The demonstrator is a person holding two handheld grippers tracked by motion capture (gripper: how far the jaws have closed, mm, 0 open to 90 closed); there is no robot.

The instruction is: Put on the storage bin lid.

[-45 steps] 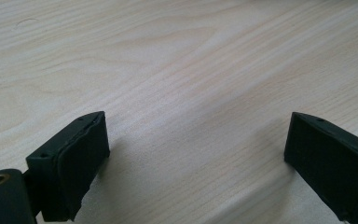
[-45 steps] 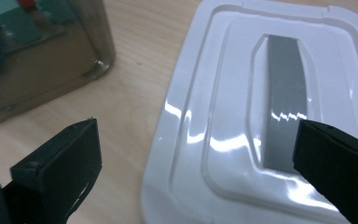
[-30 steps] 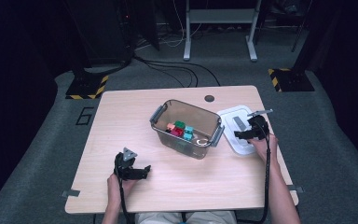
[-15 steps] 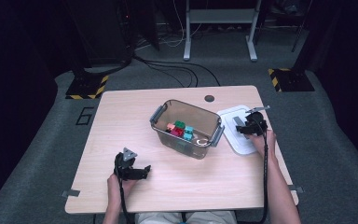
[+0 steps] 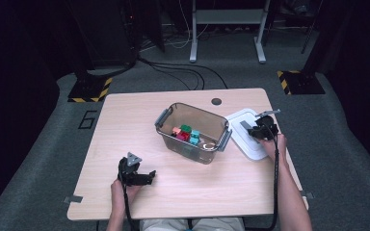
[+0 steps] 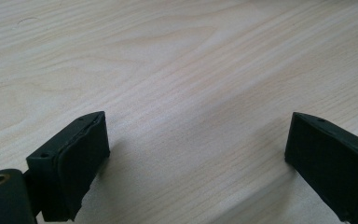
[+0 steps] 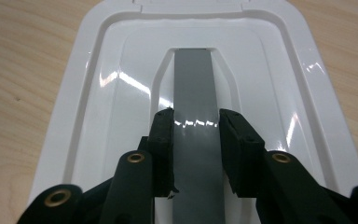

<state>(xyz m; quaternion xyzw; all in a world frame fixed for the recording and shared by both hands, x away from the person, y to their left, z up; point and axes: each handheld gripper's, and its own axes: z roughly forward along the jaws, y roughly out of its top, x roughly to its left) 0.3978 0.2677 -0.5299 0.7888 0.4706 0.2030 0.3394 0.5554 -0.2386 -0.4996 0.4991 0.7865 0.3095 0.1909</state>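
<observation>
The wooden worktop (image 5: 139,125) carries a clear plastic bin (image 5: 192,132) near its middle, with small coloured blocks (image 5: 185,133) in the bottom. Just beside the bin, toward the worktop's right edge, lies a white lid (image 5: 243,132) flat on the wood, apart from the bin. Down its middle runs a grey handle strip (image 7: 193,84).

The right gripper (image 5: 261,129) sits on that lid. Its jaws have just been closing, and the right gripper view shows them now pressed against both sides of the handle strip, which lies between them. A second ago they stood wider over the lid; the hand itself has kept its place. I judge the grasp is made and the lid is ready to be lifted toward the bin.

The left gripper (image 5: 137,175) rests on bare wood near the front edge, well apart from the bin; in its own view the jaws stand wide with nothing between them.

The high view gives the layout but hides the grip under the gripper's body; the right gripper view settles it.
</observation>
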